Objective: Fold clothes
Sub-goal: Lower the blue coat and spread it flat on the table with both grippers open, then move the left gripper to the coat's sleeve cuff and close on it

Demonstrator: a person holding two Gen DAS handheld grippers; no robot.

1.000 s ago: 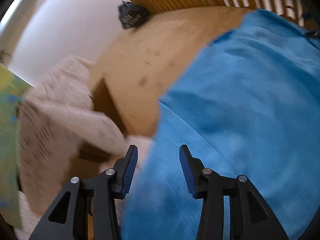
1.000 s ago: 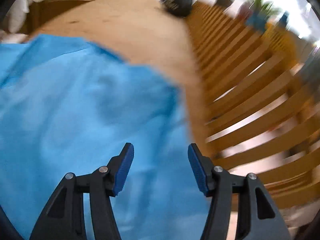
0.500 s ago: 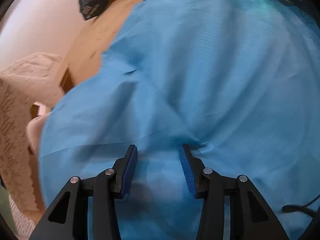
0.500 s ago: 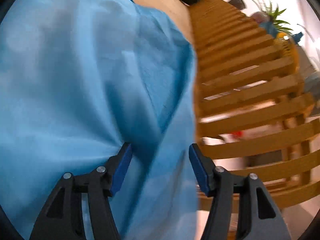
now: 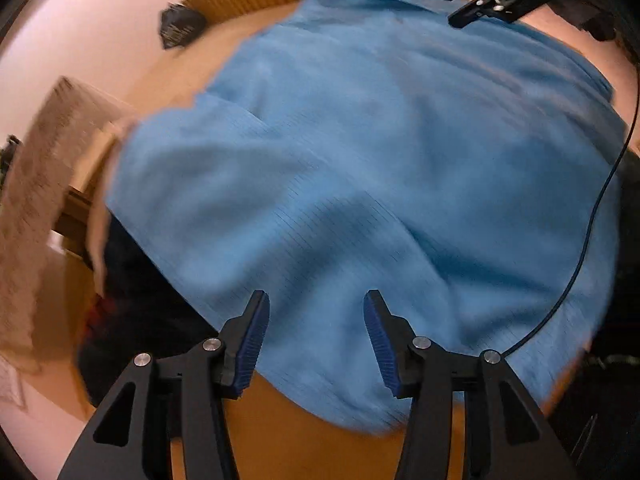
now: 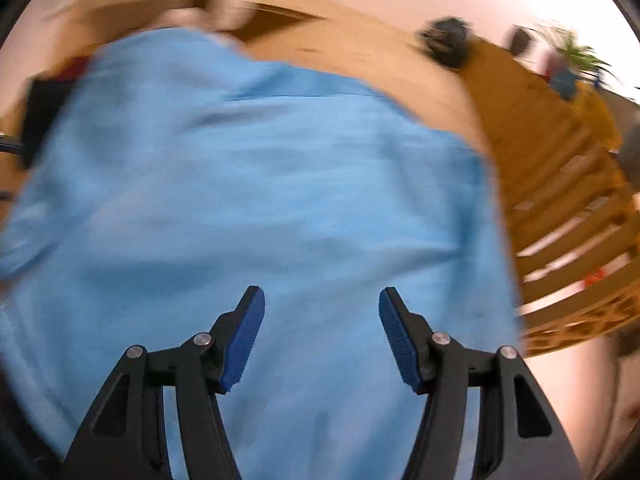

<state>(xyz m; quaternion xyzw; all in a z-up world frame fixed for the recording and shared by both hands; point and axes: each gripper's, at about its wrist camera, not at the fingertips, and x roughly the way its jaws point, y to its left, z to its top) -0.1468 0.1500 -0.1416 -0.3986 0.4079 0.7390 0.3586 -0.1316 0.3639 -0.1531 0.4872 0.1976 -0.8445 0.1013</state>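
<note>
Directly ahead of the left gripper (image 5: 316, 334), a blue garment (image 5: 380, 160) is spread over the wooden table (image 5: 304, 444). Both jaws are held apart, empty. The right gripper (image 6: 322, 330), likewise spread, is poised above the same cloth.

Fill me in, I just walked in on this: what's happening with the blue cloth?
A person is working on a blue garment with a handheld gripper in each hand. It lies spread over a wooden table. The left gripper and the right gripper both hover over the fabric with jaws open, holding nothing. No fold is visible yet. The pictures are blurred by motion.
</note>
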